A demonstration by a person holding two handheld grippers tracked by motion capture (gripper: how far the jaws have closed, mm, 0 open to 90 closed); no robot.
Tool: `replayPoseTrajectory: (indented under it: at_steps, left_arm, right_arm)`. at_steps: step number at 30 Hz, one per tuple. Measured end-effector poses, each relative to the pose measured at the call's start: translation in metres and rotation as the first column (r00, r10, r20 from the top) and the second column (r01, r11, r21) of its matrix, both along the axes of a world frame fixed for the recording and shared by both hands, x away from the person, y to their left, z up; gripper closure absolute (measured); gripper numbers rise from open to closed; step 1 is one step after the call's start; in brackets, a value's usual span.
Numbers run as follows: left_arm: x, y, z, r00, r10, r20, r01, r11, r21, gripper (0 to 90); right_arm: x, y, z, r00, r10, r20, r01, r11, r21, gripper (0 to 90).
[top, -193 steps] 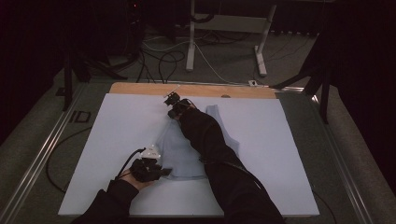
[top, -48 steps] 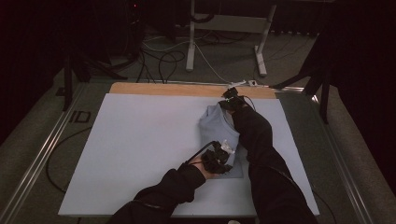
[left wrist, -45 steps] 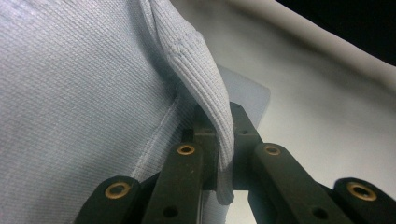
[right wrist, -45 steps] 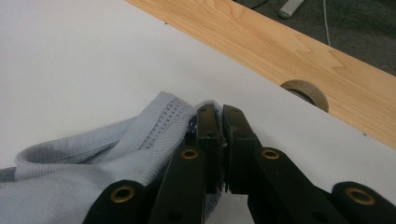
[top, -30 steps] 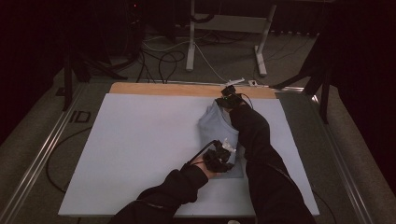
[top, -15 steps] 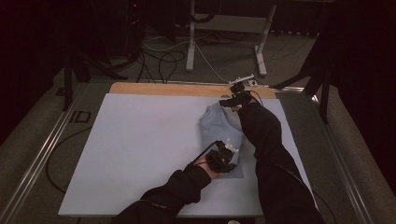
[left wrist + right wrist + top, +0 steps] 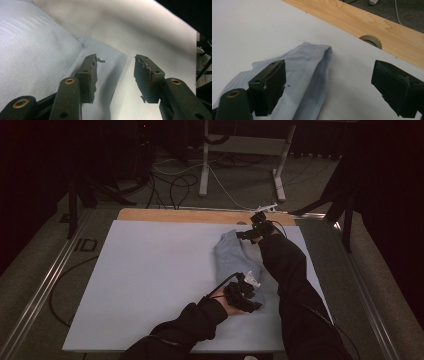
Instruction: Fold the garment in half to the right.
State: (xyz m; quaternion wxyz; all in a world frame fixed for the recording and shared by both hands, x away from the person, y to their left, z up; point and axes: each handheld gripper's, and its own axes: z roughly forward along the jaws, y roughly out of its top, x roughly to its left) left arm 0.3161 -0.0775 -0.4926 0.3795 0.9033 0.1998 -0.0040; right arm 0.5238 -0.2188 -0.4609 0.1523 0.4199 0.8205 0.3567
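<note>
A pale blue folded garment (image 7: 235,260) lies on the right half of the white board (image 7: 150,270). My left gripper (image 7: 251,287) rests at its near end. In the left gripper view the garment (image 7: 30,50) has one corner under my left gripper (image 7: 115,75), whose jaws have just been opening and press on nothing. At the far end my right gripper (image 7: 248,232) hovers. In the right gripper view my right gripper (image 7: 328,85) has just been opening and stands wide, with the garment's stitched hem (image 7: 312,65) lying loose below its jaws.
A bare wooden strip (image 7: 175,215) runs along the board's far edge, with a round hole (image 7: 370,40) in it. Metal rails (image 7: 45,285) flank the table. Cables (image 7: 175,180) and a white stand (image 7: 240,165) are on the floor beyond.
The garment was carried from the board's middle to its right half. Since a second ago both grippers have opened and let go of it, and the right one has drawn away toward the far edge.
</note>
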Motion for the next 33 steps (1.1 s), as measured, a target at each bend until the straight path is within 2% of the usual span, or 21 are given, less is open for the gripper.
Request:
replayPoseTrajectory:
  at_steps: [3,5,6,7,10,13,14,16,17,20,22,23,24,27,28,29,31,32,33]
  left_arm:
    - [-0.003,0.005,0.007,0.9997,-0.013,0.019,0.013,0.9999,-0.005,48.0]
    - [-0.004,0.007,0.008,0.9997,-0.015,0.02,0.015,0.9999,-0.006,47.3]
    - [-0.004,0.008,0.01,0.9998,-0.01,0.019,0.011,0.9998,-0.017,47.0]
    - [-0.004,0.01,0.012,0.9994,-0.021,0.026,0.022,0.9995,-0.022,42.6]
    - [-0.005,0.017,0.018,0.9986,-0.028,0.044,0.03,0.9985,-0.045,40.8]
    - [-0.004,0.028,0.025,0.9983,-0.029,0.05,0.032,0.9964,-0.078,34.2]
    - [-0.003,0.031,0.026,0.9985,-0.03,0.045,0.034,0.9962,-0.081,27.1]
    - [0.0,0.04,0.029,0.9987,-0.03,0.04,0.034,0.9934,-0.109,26.4]
    - [0.001,0.045,0.031,0.9989,-0.028,0.038,0.032,0.9923,-0.12,22.1]
    - [0.005,0.061,0.035,0.9974,-0.046,0.055,0.053,0.9893,-0.136,17.4]
    - [0.006,0.068,0.037,0.9979,-0.047,0.044,0.054,0.9878,-0.146,15.4]
    - [0.007,0.077,0.039,0.9971,-0.055,0.053,0.062,0.9885,-0.138,11.1]
    - [0.007,0.077,0.039,0.9971,-0.055,0.053,0.062,0.9885,-0.138,10.0]
    - [0.006,0.097,0.042,0.997,-0.037,0.067,0.047,0.987,-0.153,4.7]
    - [0.006,0.097,0.042,0.997,-0.037,0.067,0.047,0.987,-0.153,1.9]
    - [0.005,0.102,0.042,0.997,-0.034,0.069,0.044,0.9863,-0.159,0.7]
    - [0.004,0.114,0.043,0.9956,-0.021,0.091,0.035,0.986,-0.163,0.7]
    - [0.003,0.128,0.043,0.9958,-0.002,0.091,0.018,0.9852,-0.17,0.5]
    - [0.003,0.128,0.043,0.9958,-0.002,0.091,0.018,0.9852,-0.17,0.4]
  right_arm:
    - [-0.003,0.003,0.003,0.9999,0.016,0.005,-0.016,0.9998,0.013,12.2]
    - [-0.004,0.003,0.004,0.9998,0.02,0.006,-0.02,0.9997,0.017,11.9]
    - [-0.004,0.004,0.005,0.9997,0.023,0.004,-0.023,0.9995,0.02,11.4]
    - [-0.006,0.006,0.007,0.9994,0.033,0.008,-0.033,0.9993,0.019,11.1]
    - [-0.007,0.008,0.009,0.9992,0.036,0.017,-0.036,0.999,0.026,10.9]
    - [-0.01,0.01,0.011,0.9985,0.05,0.023,-0.05,0.9985,0.023,10.5]
    - [-0.011,0.012,0.013,0.9981,0.055,0.026,-0.056,0.998,0.029,10.4]
    - [-0.012,0.013,0.013,0.9978,0.059,0.031,-0.06,0.9978,0.028,10.4]
    - [-0.013,0.015,0.014,0.9974,0.066,0.03,-0.066,0.9974,0.029,10.4]
    - [-0.013,0.016,0.016,0.9968,0.071,0.037,-0.072,0.997,0.028,10.4]
    - [-0.014,0.018,0.016,0.9962,0.079,0.036,-0.081,0.9961,0.036,10.4]
    - [-0.014,0.02,0.017,0.9957,0.085,0.037,-0.086,0.9959,0.029,10.4]
    - [-0.014,0.02,0.017,0.9957,0.085,0.037,-0.086,0.9959,0.029,10.4]
    - [-0.015,0.023,0.016,0.9947,0.091,0.046,-0.093,0.9949,0.039,10.4]
    - [-0.015,0.023,0.016,0.9947,0.091,0.046,-0.093,0.9949,0.039,10.4]
    - [-0.016,0.025,0.016,0.9941,0.095,0.051,-0.096,0.9951,0.022,10.5]
    - [-0.016,0.025,0.016,0.9939,0.097,0.053,-0.099,0.9948,0.026,10.5]
    - [-0.015,0.025,0.016,0.9929,0.1,0.064,-0.102,0.9946,0.021,10.8]
    - [-0.015,0.025,0.016,0.9926,0.101,0.068,-0.102,0.9948,0.008,10.7]
